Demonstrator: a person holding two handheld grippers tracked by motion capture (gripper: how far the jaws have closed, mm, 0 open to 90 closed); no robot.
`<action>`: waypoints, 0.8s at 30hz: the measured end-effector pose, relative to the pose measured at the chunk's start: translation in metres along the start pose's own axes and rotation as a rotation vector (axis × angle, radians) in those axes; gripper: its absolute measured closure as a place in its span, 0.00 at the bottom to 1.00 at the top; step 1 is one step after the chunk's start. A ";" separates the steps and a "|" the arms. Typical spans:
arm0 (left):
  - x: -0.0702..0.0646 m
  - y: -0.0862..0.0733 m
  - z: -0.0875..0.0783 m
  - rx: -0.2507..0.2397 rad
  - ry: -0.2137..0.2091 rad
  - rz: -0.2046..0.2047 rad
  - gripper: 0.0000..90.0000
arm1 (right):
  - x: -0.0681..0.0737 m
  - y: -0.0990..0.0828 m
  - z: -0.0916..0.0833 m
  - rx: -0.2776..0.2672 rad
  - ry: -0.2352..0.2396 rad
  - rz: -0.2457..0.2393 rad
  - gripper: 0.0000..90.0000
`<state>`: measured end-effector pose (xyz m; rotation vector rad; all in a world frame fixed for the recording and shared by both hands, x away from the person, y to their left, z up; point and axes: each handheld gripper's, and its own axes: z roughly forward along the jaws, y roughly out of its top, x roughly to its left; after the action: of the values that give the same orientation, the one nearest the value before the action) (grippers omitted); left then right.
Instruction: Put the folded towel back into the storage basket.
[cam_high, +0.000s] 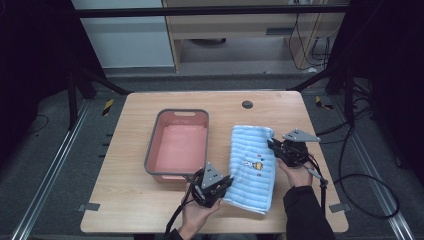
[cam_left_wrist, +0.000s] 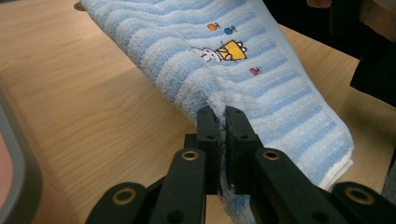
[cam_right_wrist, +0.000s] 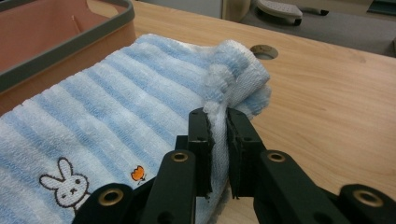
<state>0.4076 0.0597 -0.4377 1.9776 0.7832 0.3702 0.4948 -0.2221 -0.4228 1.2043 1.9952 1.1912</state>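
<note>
A blue-and-white striped towel (cam_high: 252, 167) with an embroidered rabbit is being held over the wooden tabletop (cam_high: 135, 200), just right of a pink basin (cam_high: 177, 145) with a grey rim. Its near left edge is being pinched between the pressed-together jaws of the left hand-held gripper (cam_left_wrist: 223, 114), and a bunched fold at its far right corner is being clamped by the right hand-held gripper (cam_right_wrist: 218, 116). The far end is being draped toward a round cable hole (cam_high: 247, 104).
</note>
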 end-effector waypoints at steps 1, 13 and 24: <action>0.000 0.001 -0.002 -0.001 0.002 0.002 0.95 | 0.001 0.001 -0.001 -0.002 -0.001 -0.001 0.91; 0.004 0.021 -0.029 -0.054 0.039 0.042 0.95 | 0.017 0.031 -0.012 -0.076 -0.004 -0.039 0.91; 0.011 0.035 -0.052 -0.101 0.060 0.056 0.95 | 0.030 0.061 -0.019 -0.118 -0.002 -0.068 0.91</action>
<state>0.4007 0.0891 -0.3820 1.9045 0.7336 0.4955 0.4921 -0.1902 -0.3603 1.0708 1.9199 1.2550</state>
